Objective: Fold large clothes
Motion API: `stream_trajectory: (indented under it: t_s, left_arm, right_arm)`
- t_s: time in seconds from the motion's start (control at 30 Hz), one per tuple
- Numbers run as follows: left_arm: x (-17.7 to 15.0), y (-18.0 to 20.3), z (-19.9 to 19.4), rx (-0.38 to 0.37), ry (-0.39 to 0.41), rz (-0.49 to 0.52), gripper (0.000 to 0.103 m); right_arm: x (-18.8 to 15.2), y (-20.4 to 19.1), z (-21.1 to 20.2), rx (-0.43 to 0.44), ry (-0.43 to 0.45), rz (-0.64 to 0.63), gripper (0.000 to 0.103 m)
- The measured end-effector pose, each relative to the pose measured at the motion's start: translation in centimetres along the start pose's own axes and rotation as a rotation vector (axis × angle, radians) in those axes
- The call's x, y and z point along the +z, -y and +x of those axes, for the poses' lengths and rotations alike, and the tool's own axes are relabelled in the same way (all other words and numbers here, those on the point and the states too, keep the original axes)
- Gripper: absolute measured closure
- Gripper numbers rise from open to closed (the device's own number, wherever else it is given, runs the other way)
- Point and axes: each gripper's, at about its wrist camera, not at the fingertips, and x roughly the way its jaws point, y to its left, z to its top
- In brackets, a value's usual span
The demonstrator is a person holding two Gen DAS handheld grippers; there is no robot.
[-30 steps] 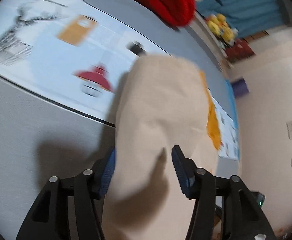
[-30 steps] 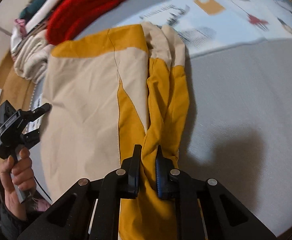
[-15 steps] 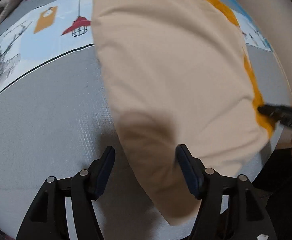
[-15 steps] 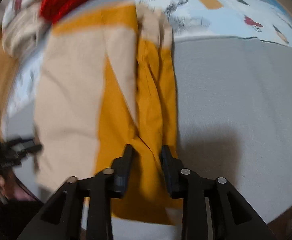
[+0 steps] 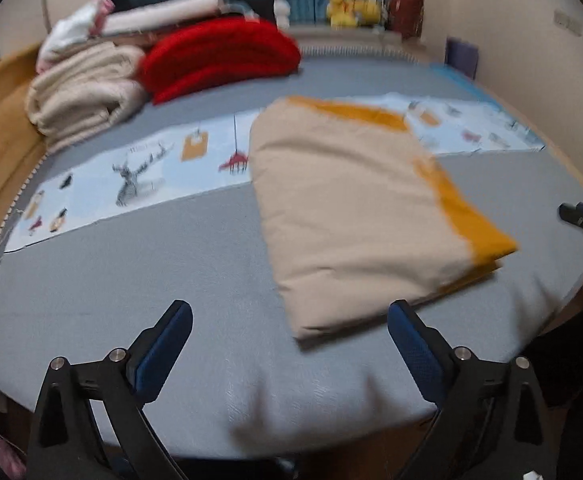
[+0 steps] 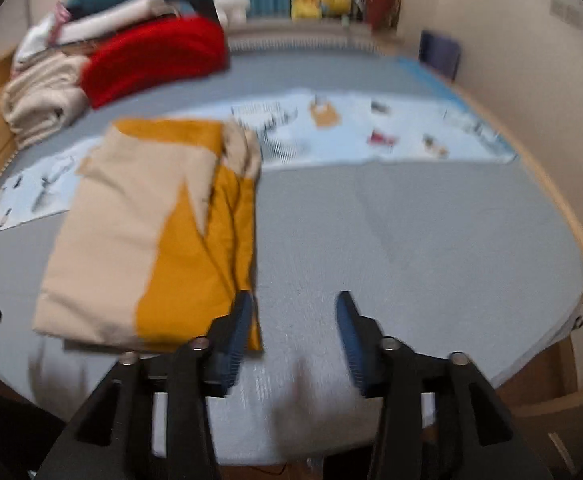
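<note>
Both tongs stand open with nothing between their pads: the left gripper (image 5: 289, 346) is spread about as wide as it goes, the right gripper (image 6: 293, 334) is parted less far, and the jaws of each have just been opening, clear of the cloth and above the near part of the bed. Largest in view is the grey bed (image 5: 131, 280) itself, crossed by a pale blue printed strip (image 5: 139, 172) with small drawings. On it, lying partly over that strip and reaching toward the near edge, rests the cream and mustard garment (image 5: 355, 216), folded into a fairly flat, roughly rectangular packet; its mustard side shows a few lengthwise creases in the right wrist view, and the left pad of the right gripper sits just at its near corner without pressing it. At the far left corner a pile holds a red folded blanket (image 5: 219, 56) and a cream bundle (image 5: 83, 88), with more folded textiles stacked behind. By my reading this garment's folding looks done or nearly so, just released; what may remain is smoothing the mustard edge, moving the packet to the pile, and fetching another piece.
</note>
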Motion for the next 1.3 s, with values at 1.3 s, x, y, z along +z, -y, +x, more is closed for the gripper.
stream_trajectory:
  t_s: [1.3]
  left_arm:
    - [-4.6, 3.7, -6.3, -0.007, 0.074, -0.208, 0.001]
  right_arm:
    - [-6.7, -9.6, -8.6, 0.122, 0.148, -0.109, 0.000]
